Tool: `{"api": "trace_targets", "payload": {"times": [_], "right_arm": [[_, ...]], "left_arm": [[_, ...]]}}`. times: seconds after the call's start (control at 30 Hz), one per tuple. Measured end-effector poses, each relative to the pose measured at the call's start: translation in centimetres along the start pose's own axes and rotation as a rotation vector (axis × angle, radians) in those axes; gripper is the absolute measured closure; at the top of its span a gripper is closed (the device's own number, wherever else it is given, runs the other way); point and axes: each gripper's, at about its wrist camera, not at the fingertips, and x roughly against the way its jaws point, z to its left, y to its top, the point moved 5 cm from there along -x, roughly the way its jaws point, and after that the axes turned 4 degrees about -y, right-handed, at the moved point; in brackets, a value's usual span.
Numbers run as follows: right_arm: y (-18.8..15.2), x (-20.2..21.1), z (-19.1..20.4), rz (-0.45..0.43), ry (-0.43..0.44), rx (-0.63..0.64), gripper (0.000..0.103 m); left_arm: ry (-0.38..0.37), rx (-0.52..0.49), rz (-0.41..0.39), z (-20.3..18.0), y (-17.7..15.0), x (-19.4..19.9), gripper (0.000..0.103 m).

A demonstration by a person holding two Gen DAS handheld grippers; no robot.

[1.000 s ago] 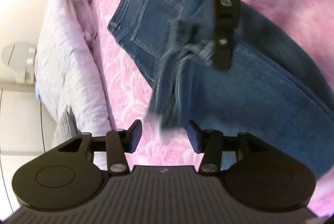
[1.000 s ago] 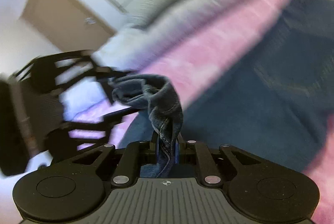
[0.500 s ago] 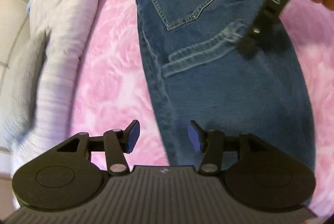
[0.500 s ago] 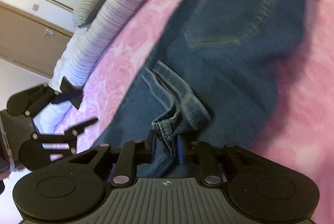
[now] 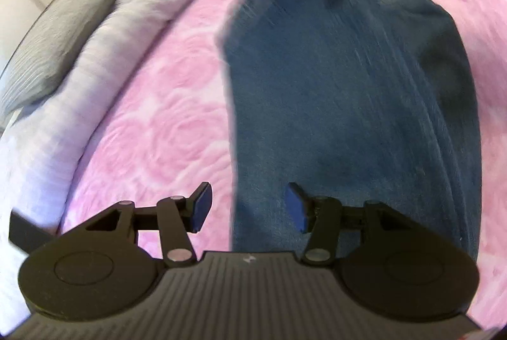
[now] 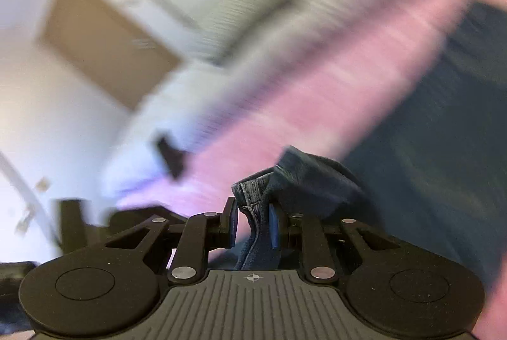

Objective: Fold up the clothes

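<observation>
**Q:** Claw positions first, please: what is each one doing?

**A:** Left claw (image 5: 245,207) hangs over the bed with its blue pads apart and nothing between them. It points down at the near end of the jeans (image 5: 348,105), one pad over denim and one over the pink blanket (image 5: 164,118), straddling the denim's left edge. Right claw (image 6: 252,221) has a bunched bit of hem (image 6: 253,213) standing between its pads. Its jaws have just been opening a little; the cloth lies against the right pad while a gap shows at the left one, so the grip looks let go.

**Q:** Where are the jeans?

**A:** Laid flat along the pink blanket, legs folded up over the seat. A pale quilt (image 5: 79,80) and a grey pillow (image 5: 54,48) run along the bed's far side, apart from the denim.

**Q:** Why is the hem up at the right claw?

**A:** My reading: it was carried there to double the jeans over, and the pads part to drop it.

**Q:** And the left claw's place?

**A:** Probably waiting at the fold, free to press or take the next edge. Both views are blurred, so finer detail is unclear.
</observation>
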Motion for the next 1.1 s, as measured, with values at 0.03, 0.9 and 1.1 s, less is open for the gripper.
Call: {"api": "trace_targets", "payload": {"times": [0.03, 0.9, 1.1], "right_arm": [[0.4, 0.1, 0.6, -0.013, 0.028, 0.024, 0.083], [-2.6, -3.9, -8.8, 0.089, -0.394, -0.015, 0.032], [-4.0, -5.8, -9.6, 0.176, -0.461, 0.053, 0.074]], "left_arm": [[-0.001, 0.004, 0.007, 0.0, -0.2, 0.0, 0.056], [-0.071, 0.058, 0.046, 0.5, -3.9, -1.6, 0.053], [-0.073, 0.061, 0.057, -0.2, -5.3, -1.0, 0.053]]}}
